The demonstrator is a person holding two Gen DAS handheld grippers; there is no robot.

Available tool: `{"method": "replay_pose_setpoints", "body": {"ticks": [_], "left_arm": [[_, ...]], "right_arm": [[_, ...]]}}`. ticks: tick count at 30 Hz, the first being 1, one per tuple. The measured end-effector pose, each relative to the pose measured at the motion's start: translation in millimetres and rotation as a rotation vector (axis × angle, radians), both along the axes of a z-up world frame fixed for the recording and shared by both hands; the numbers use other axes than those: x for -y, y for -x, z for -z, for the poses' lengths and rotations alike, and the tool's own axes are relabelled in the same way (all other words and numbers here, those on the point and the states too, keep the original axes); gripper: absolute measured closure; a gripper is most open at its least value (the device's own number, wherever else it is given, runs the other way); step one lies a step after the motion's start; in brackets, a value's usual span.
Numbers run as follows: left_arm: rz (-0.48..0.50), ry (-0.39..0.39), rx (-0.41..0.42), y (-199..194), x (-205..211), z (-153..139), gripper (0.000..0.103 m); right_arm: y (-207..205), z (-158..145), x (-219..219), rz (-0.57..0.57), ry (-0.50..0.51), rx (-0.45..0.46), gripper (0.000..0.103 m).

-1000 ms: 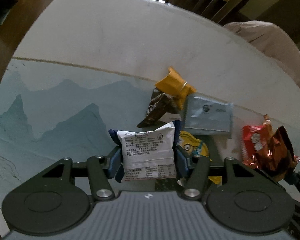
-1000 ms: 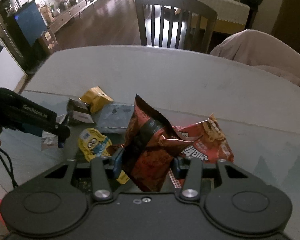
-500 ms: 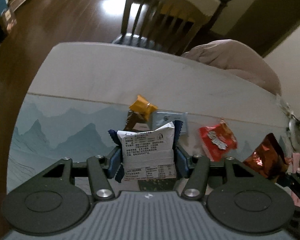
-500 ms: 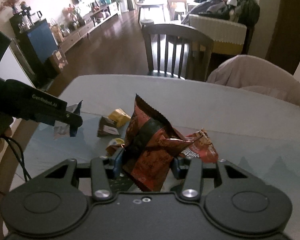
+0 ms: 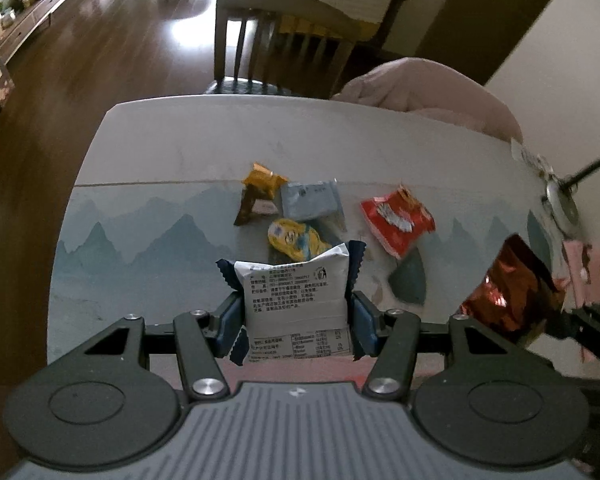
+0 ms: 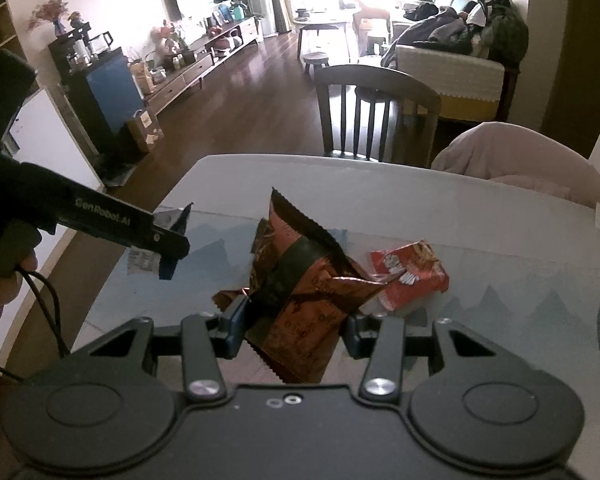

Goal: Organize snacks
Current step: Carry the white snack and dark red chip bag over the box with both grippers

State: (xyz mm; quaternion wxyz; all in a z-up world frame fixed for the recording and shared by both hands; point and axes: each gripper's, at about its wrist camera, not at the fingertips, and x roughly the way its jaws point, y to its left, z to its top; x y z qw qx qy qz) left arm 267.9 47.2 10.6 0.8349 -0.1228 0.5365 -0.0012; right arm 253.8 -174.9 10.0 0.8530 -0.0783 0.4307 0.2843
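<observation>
A white packet (image 5: 296, 300) is clamped between the closed-in fingers of the left gripper (image 5: 296, 316) at lower centre, above the table (image 5: 180, 152). A brown foil packet (image 6: 300, 312) is pinched likewise in the right gripper (image 6: 292, 332). Four snacks, among them a red packet (image 5: 398, 216) and a yellow packet (image 5: 294, 240), are left at mid-frame; sorting appears barely begun.

I see both fisheye views dim in the foreground, edges bending and darkening at the corners. Daylight glare washes out the top centre of each frame, reflecting off the wooden floor (image 5: 100, 52). Focus stays mostly sharp.
</observation>
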Motion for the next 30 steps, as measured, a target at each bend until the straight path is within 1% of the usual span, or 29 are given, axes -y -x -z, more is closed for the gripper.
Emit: {"method": "replay_pose_setpoints", "body": {"ticks": [6,10,13,21,26,30], "left_arm": [[0.056,-0.021,-0.001,35,6,0,0.046],[0.093,-0.026,-0.027,56,8,10,0.046],[0.113,-0.012,-0.054,70,8,19,0.046],[0.154,-0.024,-0.139,104,11,56,0.046],[0.154,-0.023,-0.19,113,16,81,0.046],[0.177,-0.036,-0.23,121,25,100,0.046]], "right_arm": [[30,0,0,-0.02,-0.007,-0.014,0.057],[47,7,-4,-0.044,0.003,-0.038,0.057],[58,14,-7,-0.052,0.006,-0.065,0.057],[87,48,-14,-0.062,0.016,-0.163,0.057],[102,74,-22,-0.068,0.038,-0.224,0.057],[112,97,-24,-0.061,0.042,-0.284,0.057]]}}
